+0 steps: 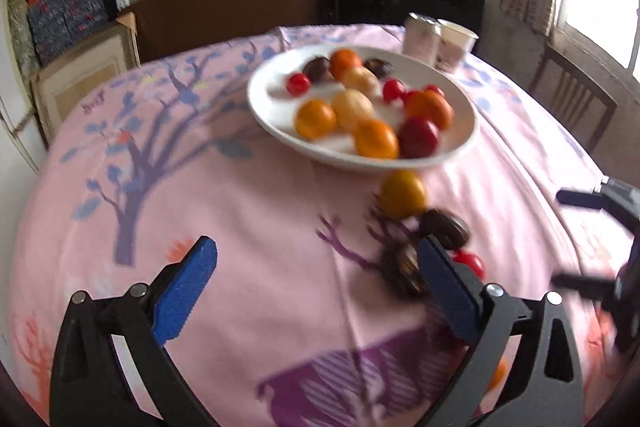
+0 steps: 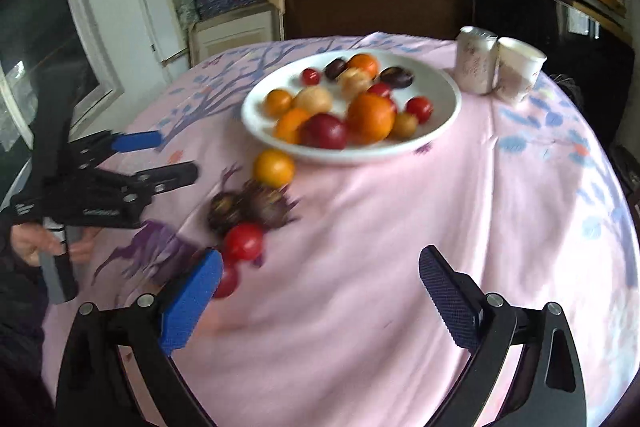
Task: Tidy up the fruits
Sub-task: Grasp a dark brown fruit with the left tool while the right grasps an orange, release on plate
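A white plate (image 1: 262,107) (image 2: 450,115) holds several oranges, red fruits, pale round fruits and dark ones. In front of it, loose on the pink cloth, lie an orange (image 1: 402,194) (image 2: 274,169), two dark fruits (image 1: 444,229) (image 2: 224,211) and a red fruit (image 1: 470,263) (image 2: 244,241). A second red fruit (image 2: 226,281) is half hidden behind my right gripper's blue pad. My left gripper (image 1: 318,247) (image 2: 178,153) stands open over bare cloth, left of the loose fruit. My right gripper (image 2: 322,259) (image 1: 576,243) is open too, with nothing between its fingers.
A drinks can (image 1: 420,37) (image 2: 476,61) and a paper cup (image 1: 458,43) (image 2: 518,67) stand behind the plate at the right. A wooden chair (image 1: 576,99) is past the table's right edge. Shelves and boxes line the back wall. A hand (image 2: 32,243) grips the left gripper's handle.
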The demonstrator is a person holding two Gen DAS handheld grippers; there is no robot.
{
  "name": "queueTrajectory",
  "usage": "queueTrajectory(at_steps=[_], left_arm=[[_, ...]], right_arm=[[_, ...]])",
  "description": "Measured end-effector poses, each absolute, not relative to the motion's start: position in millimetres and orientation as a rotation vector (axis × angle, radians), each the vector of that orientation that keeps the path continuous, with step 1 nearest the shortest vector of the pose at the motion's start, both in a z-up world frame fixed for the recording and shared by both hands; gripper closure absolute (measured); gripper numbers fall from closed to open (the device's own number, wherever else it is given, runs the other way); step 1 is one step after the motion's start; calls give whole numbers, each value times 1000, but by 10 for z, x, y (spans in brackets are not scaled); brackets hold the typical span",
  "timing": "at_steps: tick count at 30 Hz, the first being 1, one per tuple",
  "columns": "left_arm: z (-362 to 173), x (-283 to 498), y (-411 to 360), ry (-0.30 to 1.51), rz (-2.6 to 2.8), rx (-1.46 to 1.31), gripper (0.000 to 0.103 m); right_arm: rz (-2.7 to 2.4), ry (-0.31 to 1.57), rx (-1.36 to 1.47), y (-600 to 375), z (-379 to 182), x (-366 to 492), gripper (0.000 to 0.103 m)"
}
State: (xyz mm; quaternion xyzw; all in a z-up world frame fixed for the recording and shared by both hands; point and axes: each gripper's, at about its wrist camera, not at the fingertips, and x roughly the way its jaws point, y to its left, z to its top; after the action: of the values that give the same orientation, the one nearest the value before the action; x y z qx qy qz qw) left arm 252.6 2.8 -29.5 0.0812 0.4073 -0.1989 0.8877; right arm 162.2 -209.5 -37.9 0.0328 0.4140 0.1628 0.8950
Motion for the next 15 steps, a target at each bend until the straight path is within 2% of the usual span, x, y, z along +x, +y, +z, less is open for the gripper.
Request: queueTrajectory(at_steps=[8, 9, 10, 11, 12, 13, 14, 15], left_arm=[[-506, 2528, -322, 850, -444, 289, 5], [-524, 2500, -349, 850, -460, 303, 6], [-529, 2492, -367, 851, -481, 306, 11], [-531, 2466, -371, 848, -507, 297, 20], [-537, 2456, -379, 854, -535, 284, 23], [-549, 2450, -380, 857, -567, 259, 36], [-577, 2432, -380, 870, -612, 224, 54], [-591, 2426, -382, 881, -634, 198, 62]], right_arm=[[405, 913, -34, -1340, -678, 1350, 4], [421, 925, -22, -1298, -706, 1372, 5], [431, 941, -9, -1261, -732, 1388, 6], [421, 929, -17, -1230, -722, 1378, 18], [424, 923, -26, -1198, -707, 1370, 33], [415, 917, -34, -1184, -683, 1360, 42], [405, 916, -34, -1176, -676, 1344, 47], [413, 925, -11, -1183, -670, 1330, 59]])
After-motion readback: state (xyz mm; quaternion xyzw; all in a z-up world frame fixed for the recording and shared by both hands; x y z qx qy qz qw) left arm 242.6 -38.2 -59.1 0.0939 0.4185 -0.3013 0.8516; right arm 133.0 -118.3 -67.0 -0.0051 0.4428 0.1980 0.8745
